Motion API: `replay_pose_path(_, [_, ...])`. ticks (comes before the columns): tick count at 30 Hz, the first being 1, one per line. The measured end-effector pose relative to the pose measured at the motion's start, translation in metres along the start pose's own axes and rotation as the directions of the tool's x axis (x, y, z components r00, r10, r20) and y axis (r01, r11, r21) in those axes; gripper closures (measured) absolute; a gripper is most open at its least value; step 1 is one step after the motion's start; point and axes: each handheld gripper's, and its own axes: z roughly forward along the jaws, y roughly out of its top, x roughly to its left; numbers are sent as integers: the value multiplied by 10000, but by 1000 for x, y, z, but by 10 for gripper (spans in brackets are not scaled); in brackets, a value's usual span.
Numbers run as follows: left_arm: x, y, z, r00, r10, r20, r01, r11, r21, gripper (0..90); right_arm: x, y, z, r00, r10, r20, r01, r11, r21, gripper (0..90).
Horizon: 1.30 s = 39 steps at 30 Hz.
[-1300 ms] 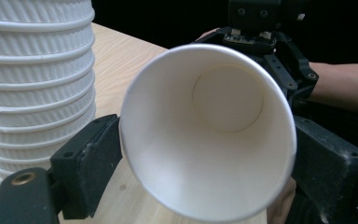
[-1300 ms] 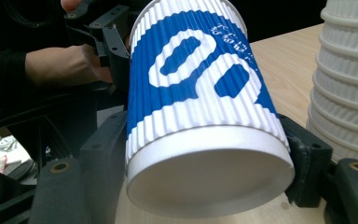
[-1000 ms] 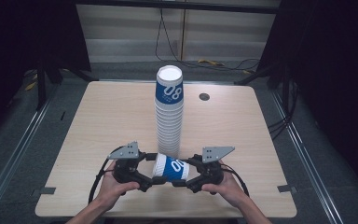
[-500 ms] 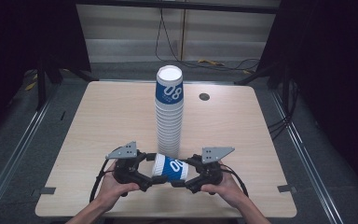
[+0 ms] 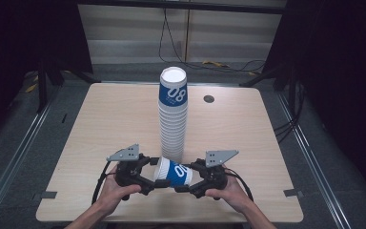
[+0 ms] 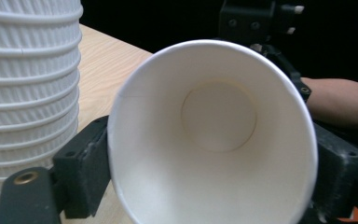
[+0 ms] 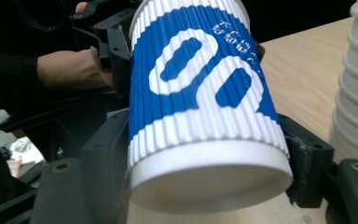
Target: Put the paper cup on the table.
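Observation:
A blue-and-white ribbed paper cup (image 5: 174, 172) lies on its side in the air just above the table, held between both grippers near the front edge. My left gripper (image 5: 156, 174) is shut on its rim end; in the left gripper view (image 6: 212, 172) the cup (image 6: 214, 140) shows its open white mouth between the jaws. My right gripper (image 5: 187, 180) is shut on the base end; in the right gripper view (image 7: 207, 158) the cup (image 7: 200, 93) shows its bottom. A tall stack of the same cups (image 5: 173, 119) stands just behind.
The stack (image 6: 28, 84) rises close beside the held cup (image 7: 356, 93). The wooden table (image 5: 257, 143) has a round cable hole (image 5: 208, 98) at the back right. Cables and dark stands lie on the floor beyond.

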Motion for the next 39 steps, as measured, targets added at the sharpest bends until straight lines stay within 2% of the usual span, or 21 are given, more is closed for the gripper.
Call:
replay_pose_path(1, [0, 1, -1, 10000, 53, 8, -53, 10000, 30, 165, 0, 0, 1, 9998, 167, -76, -166, 9998, 56, 280])
replay_pose_path(7, [-2, 2, -1, 9998, 193, 63, -193, 9998, 6, 191, 0, 1, 1, 9997, 245, 84, -248, 9992, 329, 241])
replay_pose_path(9, [-2, 3, -3, 9996, 294, -43, -294, 9996, -47, 192, 1, 0, 1, 9985, 309, 444, -336, 9975, 616, 200])
replay_pose_path(10, [-2, 3, -3, 9996, 294, -43, -294, 9996, -47, 191, 1, 0, 1, 9985, 309, 444, -336, 9975, 616, 200])
replay_pose_path(11, [-1, 3, -5, 9996, 278, -104, -279, 9996, -93, 191, 1, -1, 1, 9975, 487, 505, -521, 9963, 676, 211])
replay_pose_path(16, [1, 4, -9, 9989, 241, -401, -246, 9996, -110, 189, 1, -2, 0, 9960, 446, 780, -510, 9952, 830, 171])
replay_pose_path(18, [3, 4, -11, 9986, 35, -536, -34, 10000, 32, 187, 0, -2, -1, 9937, 500, 1001, -586, 9946, 854, 148])
replay_pose_path(20, [6, 5, -13, 9982, 22, -598, -17, 10000, 85, 186, -2, -3, -2, 9906, 469, 1282, -612, 9921, 1099, 145])
replay_pose_path(21, [7, 5, -13, 9983, -93, -582, 98, 9999, 97, 186, -2, -3, -2, 9906, 469, 1282, -612, 9921, 1099, 145])
replay_pose_path(24, [10, 5, -16, 9974, -134, -712, 151, 9996, 224, 186, -2, -3, -5, 9858, 447, 1621, -653, 9902, 1237, 144])
replay_pose_path(26, [11, 7, -17, 9961, -19, -880, 54, 9992, 391, 186, -2, -3, -8, 9808, 399, 1907, -673, 9880, 1393, 145])
replay_pose_path(28, [12, 9, -21, 9949, 2, -1008, 47, 9988, 485, 185, -4, -2, -12, 9761, 486, 2117, -782, 9879, 1339, 153])
replay_pose_path(33, [14, 11, -27, 9912, 131, -1321, -5, 9955, 947, 185, -8, -1, -19, 9584, 691, 2769, -1048, 9877, 1164, 153])
replay_pose_path(35, [15, 11, -29, 9878, 193, -1547, -14, 9934, 1151, 185, -9, 1, -22, 9504, 580, 3057, -1016, 9865, 1286, 154])
replay_pose_path(36, [17, 10, -29, 9874, 74, -1579, 122, 9924, 1228, 185, -9, 1, -23, 9477, 586, 3138, -1036, 9863, 1286, 153])
replay_pose_path(39, [18, 9, -31, 9859, 39, -1671, 186, 9909, 1332, 185, -12, 1, -25, 9427, 684, 3267, -1173, 9842, 1324, 149])
